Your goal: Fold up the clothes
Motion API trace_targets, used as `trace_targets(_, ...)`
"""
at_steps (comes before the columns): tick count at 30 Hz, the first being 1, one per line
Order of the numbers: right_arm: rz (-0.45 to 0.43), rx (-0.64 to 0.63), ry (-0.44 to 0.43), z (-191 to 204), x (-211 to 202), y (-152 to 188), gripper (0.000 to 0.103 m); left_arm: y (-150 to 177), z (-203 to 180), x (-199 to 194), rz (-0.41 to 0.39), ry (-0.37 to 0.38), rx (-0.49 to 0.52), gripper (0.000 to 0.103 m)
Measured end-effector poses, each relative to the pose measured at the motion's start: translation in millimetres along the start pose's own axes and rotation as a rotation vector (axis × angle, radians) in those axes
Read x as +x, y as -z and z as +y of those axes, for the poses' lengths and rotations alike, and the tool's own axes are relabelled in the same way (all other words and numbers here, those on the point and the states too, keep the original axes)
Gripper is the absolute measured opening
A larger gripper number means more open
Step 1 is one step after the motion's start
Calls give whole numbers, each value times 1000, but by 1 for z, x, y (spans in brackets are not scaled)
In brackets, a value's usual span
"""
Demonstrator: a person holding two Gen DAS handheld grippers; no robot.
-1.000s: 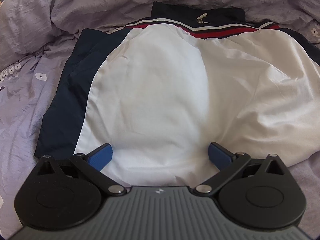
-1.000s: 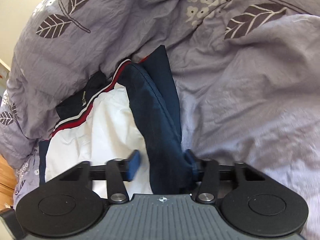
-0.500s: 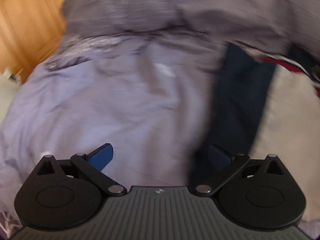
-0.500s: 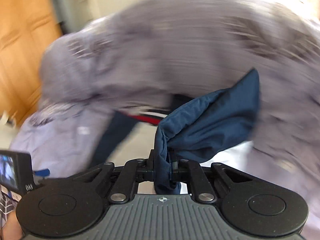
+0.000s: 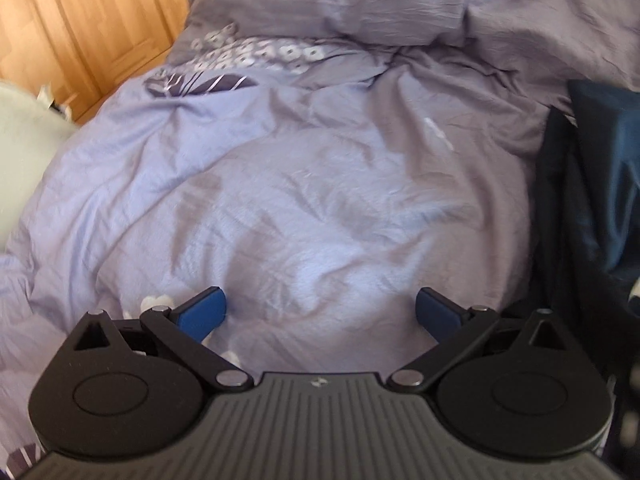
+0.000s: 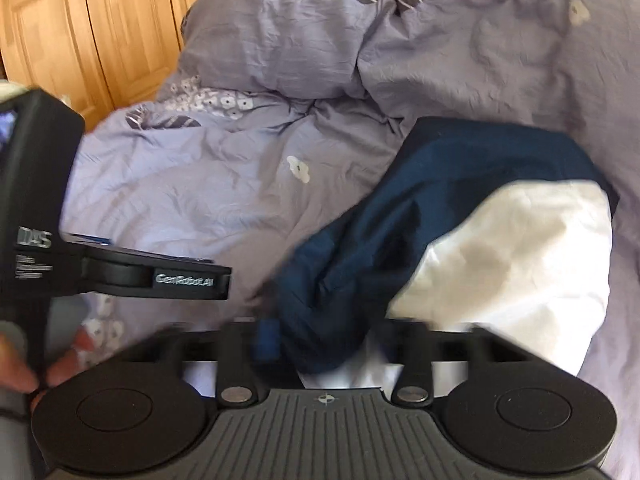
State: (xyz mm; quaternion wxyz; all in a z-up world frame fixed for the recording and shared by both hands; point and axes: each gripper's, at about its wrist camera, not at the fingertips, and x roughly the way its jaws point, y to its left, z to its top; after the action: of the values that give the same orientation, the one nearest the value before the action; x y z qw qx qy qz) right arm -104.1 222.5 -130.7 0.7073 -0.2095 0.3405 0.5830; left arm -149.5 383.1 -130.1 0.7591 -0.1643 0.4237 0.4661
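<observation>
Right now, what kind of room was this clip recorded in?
Most likely a bedroom: a crumpled lilac duvet with a flower and leaf print covers a bed, wooden wardrobe doors stand behind it, and a navy and white jacket lies on the bedding.

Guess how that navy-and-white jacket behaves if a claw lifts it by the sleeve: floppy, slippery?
Probably floppy: the navy sleeve lies bunched in soft folds across the jacket. Likely light and a bit slippery, since the thin fabric shows a slight sheen. The right claw is opening with the sleeve between its jaws, so it may slide out.

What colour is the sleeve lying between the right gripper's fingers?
Dark navy blue sleeve, folded over the white body; the right wrist view shows it best.
</observation>
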Motion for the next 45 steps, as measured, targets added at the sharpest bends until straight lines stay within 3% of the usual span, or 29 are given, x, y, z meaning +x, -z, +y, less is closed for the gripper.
trace_targets(3,-59,-49,-9,-3,-31,14,77,-2,-7,-9,-22,15,25,103)
trace_targets(6,-102,-181,160,-3,-54,35,84,-7,-12,-25,-60,25,40,102)
trace_targets(8,-98,-279,255,-3,-59,54,88,-11,-16,-45,-129,42,51,102)
trace_targets(12,-21,-403,302,2,-48,86,88,-17,-31,-83,-236,135,98,103)
trace_targets(15,-54,-400,355,8,-45,93,88,-4,-55,-75,-190,227,165,103)
trace_targets(18,-75,-349,408,-1,-48,91,88,12,-76,-28,8,206,203,103)
trace_targets(20,-61,-294,432,-15,-48,90,88,20,-73,-12,63,239,175,103)
trace_targets(24,-38,-200,470,-38,-46,91,88,16,-73,-7,83,263,170,103)
trace_targets(34,-19,-366,683,-46,-43,91,93,19,-69,-3,82,283,178,103)
trace_targets(38,-29,-369,666,-40,-42,94,93,19,-71,-3,80,266,192,103)
trace_targets(41,-33,-222,499,-42,-46,93,92,18,-70,-3,83,266,186,103)
trace_targets(45,-45,-181,610,-46,-32,92,92,18,-67,-2,87,273,178,103)
